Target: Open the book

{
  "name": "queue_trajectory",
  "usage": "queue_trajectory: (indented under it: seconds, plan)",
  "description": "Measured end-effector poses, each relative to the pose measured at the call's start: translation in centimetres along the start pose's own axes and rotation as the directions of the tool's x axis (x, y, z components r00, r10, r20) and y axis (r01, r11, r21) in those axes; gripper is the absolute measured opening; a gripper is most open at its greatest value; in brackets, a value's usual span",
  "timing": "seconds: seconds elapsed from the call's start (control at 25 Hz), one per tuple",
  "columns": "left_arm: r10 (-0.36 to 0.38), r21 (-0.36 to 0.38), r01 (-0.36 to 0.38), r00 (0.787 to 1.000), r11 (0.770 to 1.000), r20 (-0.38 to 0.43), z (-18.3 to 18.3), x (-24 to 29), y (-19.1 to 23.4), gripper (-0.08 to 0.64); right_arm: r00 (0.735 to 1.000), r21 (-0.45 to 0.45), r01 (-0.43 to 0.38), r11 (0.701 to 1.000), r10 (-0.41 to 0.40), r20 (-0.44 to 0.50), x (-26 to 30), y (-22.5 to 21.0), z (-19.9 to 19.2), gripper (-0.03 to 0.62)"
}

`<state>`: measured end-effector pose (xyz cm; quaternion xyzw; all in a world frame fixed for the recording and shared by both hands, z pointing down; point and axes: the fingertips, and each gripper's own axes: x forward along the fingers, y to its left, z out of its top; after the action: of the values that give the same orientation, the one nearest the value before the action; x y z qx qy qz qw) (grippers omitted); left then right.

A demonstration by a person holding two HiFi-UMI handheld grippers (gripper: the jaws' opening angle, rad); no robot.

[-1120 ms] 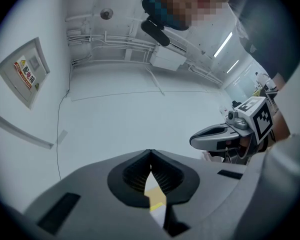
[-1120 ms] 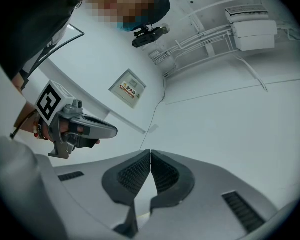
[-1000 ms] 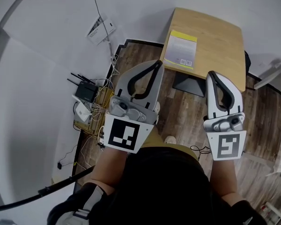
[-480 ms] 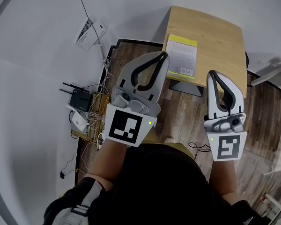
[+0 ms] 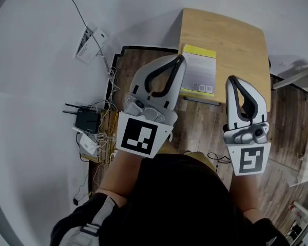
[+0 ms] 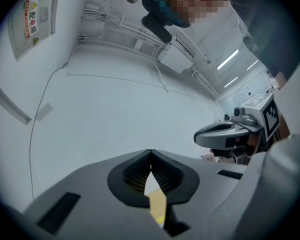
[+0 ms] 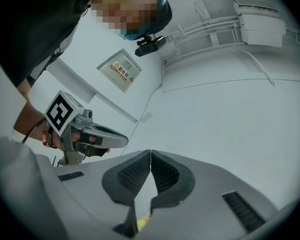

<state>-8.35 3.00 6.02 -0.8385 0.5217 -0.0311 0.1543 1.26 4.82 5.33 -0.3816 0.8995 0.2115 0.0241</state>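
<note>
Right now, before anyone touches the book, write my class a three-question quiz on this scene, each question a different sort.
1. True or false: the book lies closed on the table.
2. The right gripper has its jaws: A wide apart; B together, holding nothing; C clamped on the book.
3. Fill in: the band along the book's far edge is ____.
Key: 1 true; 2 B; 3 yellow.

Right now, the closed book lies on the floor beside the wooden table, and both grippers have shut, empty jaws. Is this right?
Not quite: the closed book lies on top of the wooden table itself, as the head view shows. The left gripper and the right gripper do have shut, empty jaws.
</note>
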Motion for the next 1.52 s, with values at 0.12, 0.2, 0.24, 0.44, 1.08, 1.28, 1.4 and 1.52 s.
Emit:
queue_trajectory:
  seconds: [0.12,0.2,0.24,0.44,1.08,1.28,1.4,1.52]
  plan:
    - [-0.016,0.002,0.016,1.000,1.000,0.007,-0.7,1.3,1.4,0.011,1.000,0.000,0.019,1.000,-0.019,-0.010,1.7,-0.3,-0.6,0.029]
    - [-0.031,0.000,0.031,0.999,1.000,0.009,-1.3,2.2,2.2,0.011,0.999,0.002,0.029,1.000,-0.029,-0.025,3.0,-0.5,-1.3,0.029]
    - [-0.041,-0.001,0.041,0.999,0.999,0.010,-1.6,2.7,2.6,0.011,0.999,0.003,0.034,0.999,-0.034,-0.032,3.6,-0.6,-1.6,0.029]
    - [-0.092,0.003,0.092,0.996,0.996,0.010,-3.3,4.8,4.6,0.011,0.995,0.015,0.084,0.996,-0.083,-0.053,6.3,-1.1,-2.9,0.029]
    - [-0.187,-0.002,0.188,0.981,0.982,0.050,-5.9,8.7,8.3,0.011,0.981,-0.024,0.168,0.985,-0.170,-0.093,11.1,-1.8,-5.1,0.029]
    - [-0.173,-0.015,0.174,0.984,0.985,0.048,-6.4,9.2,8.2,0.011,0.982,-0.014,0.160,0.987,-0.161,-0.097,11.2,-2.2,-5.6,0.029]
    - [-0.167,-0.006,0.167,0.985,0.986,0.037,-6.6,9.2,7.9,0.011,0.986,-0.003,0.140,0.990,-0.140,-0.087,11.4,-2.2,-5.7,0.029]
    - [-0.150,-0.001,0.151,0.988,0.989,0.027,-6.6,9.3,7.9,0.011,0.990,0.003,0.117,0.993,-0.116,-0.082,11.7,-2.4,-5.9,0.029]
